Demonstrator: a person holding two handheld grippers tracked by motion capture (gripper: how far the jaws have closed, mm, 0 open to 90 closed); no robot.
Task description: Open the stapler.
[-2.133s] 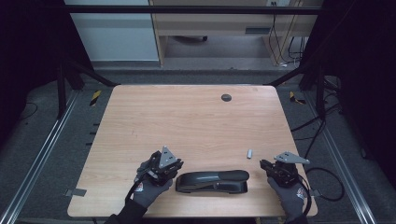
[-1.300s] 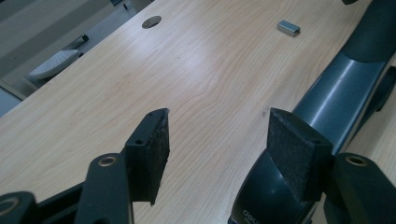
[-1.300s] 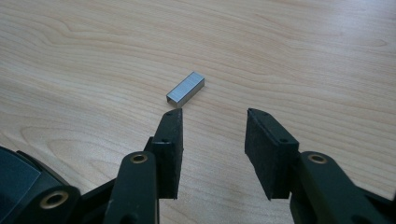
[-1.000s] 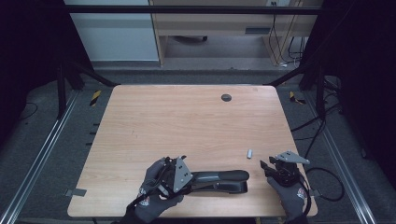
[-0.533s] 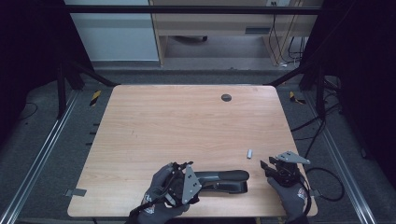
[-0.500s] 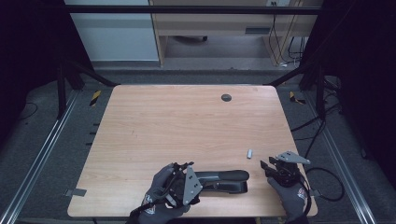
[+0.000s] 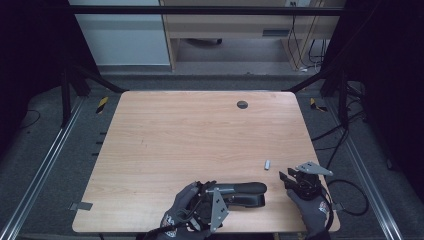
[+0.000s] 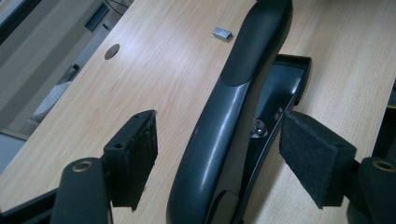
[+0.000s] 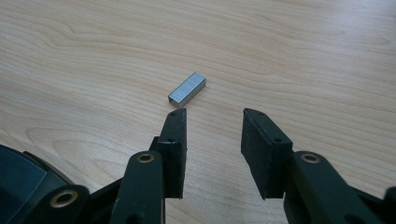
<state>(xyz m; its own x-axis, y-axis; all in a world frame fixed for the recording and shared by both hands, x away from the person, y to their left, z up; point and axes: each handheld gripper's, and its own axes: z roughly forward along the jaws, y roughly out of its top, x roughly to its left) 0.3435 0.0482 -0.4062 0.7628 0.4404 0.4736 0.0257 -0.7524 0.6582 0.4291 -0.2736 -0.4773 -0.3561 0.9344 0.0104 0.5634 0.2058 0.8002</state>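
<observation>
A black stapler point(image 7: 242, 192) lies near the table's front edge. My left gripper point(image 7: 212, 202) reaches over its left end. In the left gripper view the stapler point(image 8: 233, 93) runs between the two pads point(image 8: 135, 149), which stand apart from it; the jaws have just been opening. A small silver strip of staples point(image 7: 267, 163) lies to the right of the stapler. My right gripper point(image 7: 294, 176) sits just short of it. In the right gripper view the strip point(image 9: 187, 88) lies just past the left jaw tip. The right gripper point(image 9: 212, 116) is open, its jaws have just been closing, and nothing is between them.
A round dark grommet hole point(image 7: 242, 104) sits near the table's far edge. Bare wood point(image 7: 190, 140) spreads across the middle and left of the table. Metal rails run along both sides, and cables hang off the right.
My left hand has slid to the right and now covers the stapler's left end, turned over more. The right hand has stayed in place.
</observation>
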